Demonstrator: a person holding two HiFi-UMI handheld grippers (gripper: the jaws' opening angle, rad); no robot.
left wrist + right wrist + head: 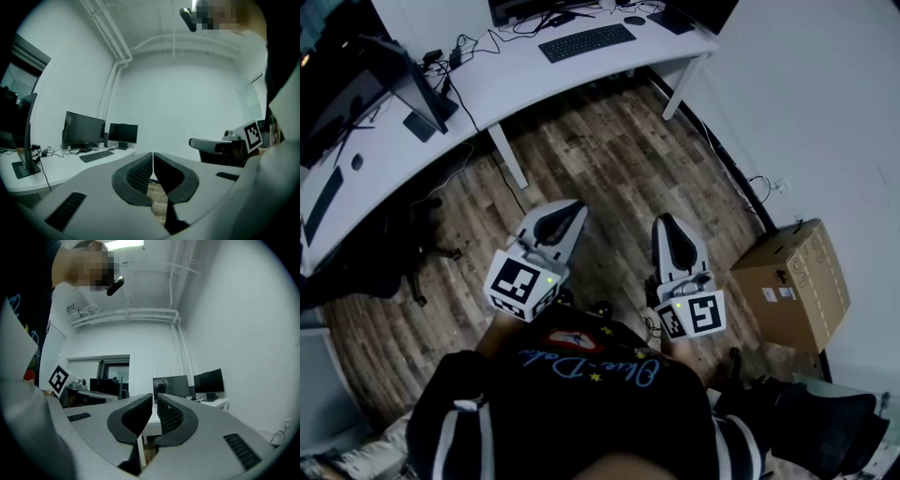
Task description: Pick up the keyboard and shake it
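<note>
Head view: the keyboard (587, 42) lies on the white counter (516, 80), well apart from the left gripper (570, 214) and the right gripper (667, 227), both over the wood floor (609, 159).

Left gripper view: its fingers (133, 176) are pressed together, empty; the keyboard sits far off, before two monitors (84, 131).

Right gripper view: its fingers are closed on nothing.

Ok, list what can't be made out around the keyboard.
- keyboard, head view: far off, its keys too small to tell apart.
- monitor behind it, head view: cut off by the top edge.
- cardboard box, head view: the print on its labels is too small to read.
</note>
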